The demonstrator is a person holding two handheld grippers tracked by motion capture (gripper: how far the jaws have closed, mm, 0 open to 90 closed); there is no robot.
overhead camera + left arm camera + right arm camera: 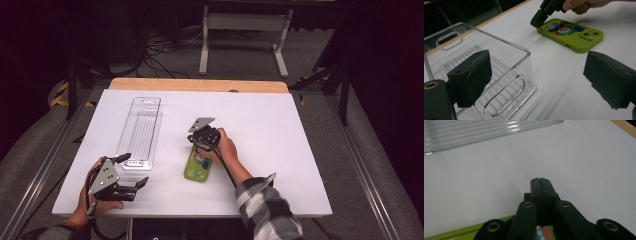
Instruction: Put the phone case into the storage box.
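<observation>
A lime-green phone [198,164] with a cartoon picture on its back lies flat near the middle of the white table; it also appears ahead in the left gripper view [571,33]. My right gripper [197,145] is shut with nothing between its jaws, its tip [537,21] down at the phone's far end. Whether it touches the phone I cannot tell. In the right gripper view the closed jaws [540,182] point over bare table, with the phone's green edge [466,232] beneath them. My left gripper [136,169] rests open at the front left, beside the near end of a clear plastic tray [140,131].
The clear ribbed tray [476,62] is long and lies lengthwise on the left half of the white table [280,130]. A wooden strip [200,85] runs along the table's far edge. Cables and a white desk frame [245,35] stand on the floor beyond.
</observation>
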